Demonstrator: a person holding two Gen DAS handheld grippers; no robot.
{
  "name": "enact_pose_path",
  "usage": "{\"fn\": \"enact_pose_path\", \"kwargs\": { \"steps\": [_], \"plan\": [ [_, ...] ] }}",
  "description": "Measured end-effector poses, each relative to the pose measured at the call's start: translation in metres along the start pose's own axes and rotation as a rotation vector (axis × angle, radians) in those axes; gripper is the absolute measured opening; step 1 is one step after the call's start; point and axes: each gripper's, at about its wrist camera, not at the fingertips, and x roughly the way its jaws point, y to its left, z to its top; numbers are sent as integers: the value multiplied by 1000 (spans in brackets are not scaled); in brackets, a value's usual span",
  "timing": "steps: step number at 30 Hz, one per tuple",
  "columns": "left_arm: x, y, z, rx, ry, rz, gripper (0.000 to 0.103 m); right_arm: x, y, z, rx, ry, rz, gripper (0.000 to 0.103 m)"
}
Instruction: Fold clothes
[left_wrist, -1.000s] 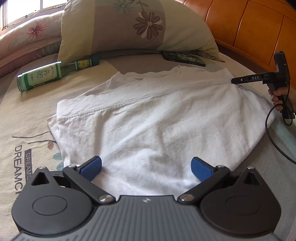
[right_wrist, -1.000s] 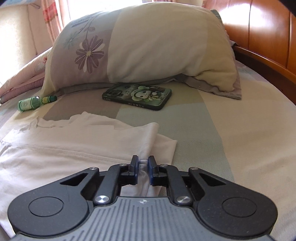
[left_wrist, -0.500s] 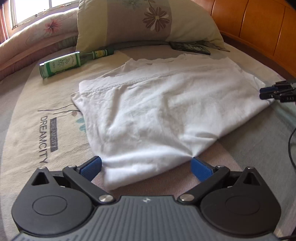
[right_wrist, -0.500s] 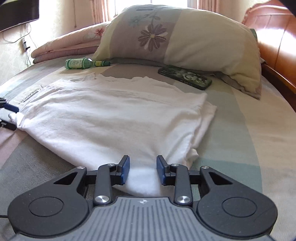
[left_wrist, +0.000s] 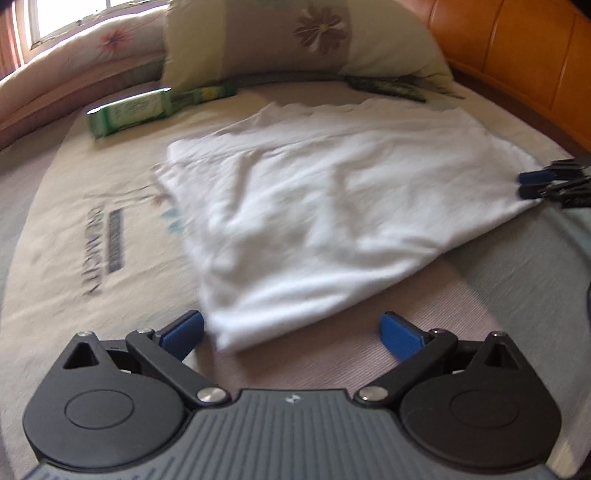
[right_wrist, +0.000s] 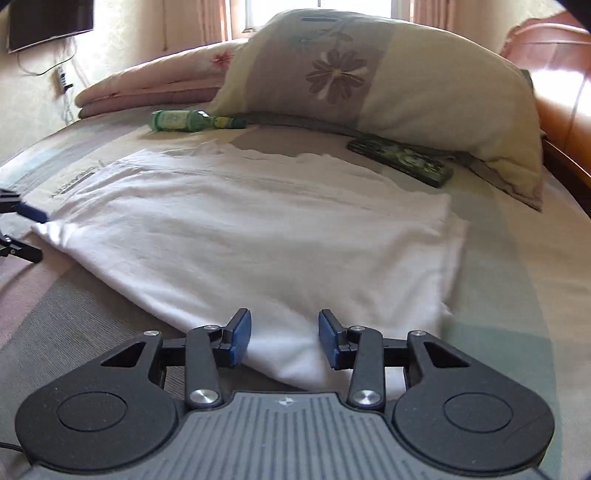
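Observation:
A white garment (left_wrist: 332, 206) (right_wrist: 258, 236) lies folded flat on the bed. My left gripper (left_wrist: 291, 332) is open wide just short of its near left corner, which reaches in between the blue pads without touching them. My right gripper (right_wrist: 284, 336) hovers over the garment's near right corner. Its jaws are opening and the cloth lies loose between the pads, not pinched. In the left wrist view the right gripper's fingertips (left_wrist: 532, 184) show at the garment's right edge. The right wrist view catches the left gripper's fingers (right_wrist: 26, 214) at the garment's left edge.
A green bottle (left_wrist: 129, 112) (right_wrist: 184, 120) lies beyond the garment by a floral pillow (right_wrist: 388, 81). A phone in a green case (right_wrist: 400, 162) rests under the pillow's edge. A wooden headboard (left_wrist: 517, 55) borders the right. Folded pink bedding (right_wrist: 155, 85) sits at the back left.
My right gripper let go of the garment's corner, opened and pulled back toward the near edge. My left gripper drew back too, so the garment's near corner now lies just ahead of it.

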Motion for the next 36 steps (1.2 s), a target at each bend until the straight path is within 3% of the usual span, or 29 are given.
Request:
{"fn": "enact_pose_path", "kwargs": {
  "steps": [3, 7, 11, 14, 15, 19, 22, 24, 27, 31, 33, 36],
  "plan": [
    [-22, 16, 3, -69, -45, -2, 100, -15, -15, -2, 36, 16, -42, 45],
    [-27, -4, 28, -31, -152, 0, 101, -23, 0, 10, 33, -10, -40, 49],
    [14, -36, 48, 27, -93, 113, 100, -1, 42, 27, -16, -35, 0, 51],
    [31, -45, 40, 98, -38, 176, 102, 15, 57, 25, -78, -10, -23, 52],
    [26, -39, 34, 88, -52, 165, 102, 20, 60, 22, -101, 2, -35, 52],
    [9, -6, 21, 62, -20, 184, 103, 5, 15, 1, -31, 0, -100, 70],
    [2, 10, 24, 32, 11, 199, 103, -14, -17, -9, 22, 8, -94, 63],
    [-3, 8, 29, 53, -5, 214, 100, -19, -11, -6, -3, 18, -129, 66],
    [-13, -14, 36, 97, -58, 131, 100, -26, -1, -2, -43, 27, -169, 66],
    [-26, -52, 44, 185, -129, -15, 101, -32, 33, 9, -138, -23, -53, 66],
    [-20, -74, 44, 259, -116, -75, 101, -27, 48, 14, -175, -19, -3, 66],
    [-8, -79, 38, 258, -58, -42, 101, -14, 54, 15, -187, 18, 4, 66]
  ]
}}
